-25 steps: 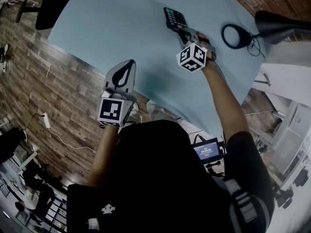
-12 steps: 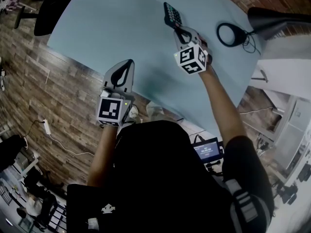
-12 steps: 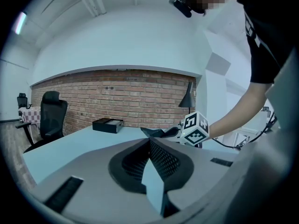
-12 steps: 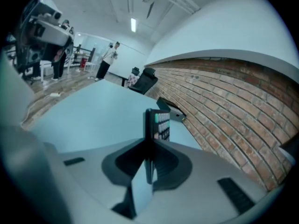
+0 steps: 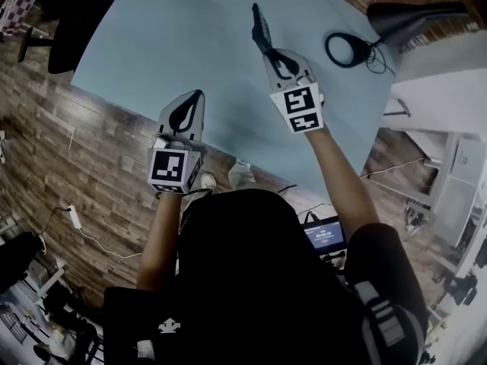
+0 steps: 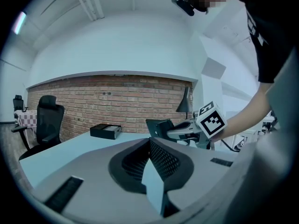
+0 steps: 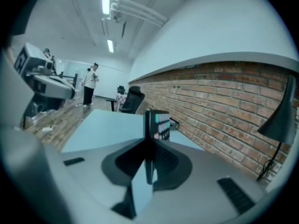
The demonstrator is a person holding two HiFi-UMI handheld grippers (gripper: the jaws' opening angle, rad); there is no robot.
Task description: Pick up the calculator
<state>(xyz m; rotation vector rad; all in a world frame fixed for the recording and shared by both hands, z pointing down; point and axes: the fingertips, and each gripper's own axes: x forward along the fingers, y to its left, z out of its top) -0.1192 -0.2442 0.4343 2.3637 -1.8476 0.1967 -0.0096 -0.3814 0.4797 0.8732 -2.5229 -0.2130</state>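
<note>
Calculator (image 7: 157, 123): clear of the table, stood on edge between the jaws of the right gripper (image 5: 268, 49), keys turned to one side, dark back to the other. The jaws were closed onto its thin lower end, pads pressing both faces, with most of the body sticking out past the tips. It hung over the far half of the pale blue table (image 5: 190, 44), nearer the brick-wall edge than the operator's edge. The right gripper's marker cube (image 5: 297, 109) sat behind it, the forearm (image 5: 338, 169) reaching out across the table's near edge. Just to the right, on the table, lay the lamp's ring-shaped base (image 5: 346, 49) with cable bunched beside it. The black lamp shade (image 5: 415, 12) stood by the far right edge. Left gripper (image 5: 195, 97): well apart to the left, poised over the table's near edge, tips pointing across it. Its jaws were pressed together with nothing between them. A black box (image 6: 105, 131) sat on the table toward the wall-side edge. A black office chair (image 5: 72, 14) stood off the far left edge on the plank floor (image 5: 68, 158). The brick wall (image 7: 219, 101) ran behind the table. A bystander (image 7: 88, 84) stood far down the room. A small lit screen (image 5: 325, 236) showed below the table's near edge, by the operator's right arm.
</note>
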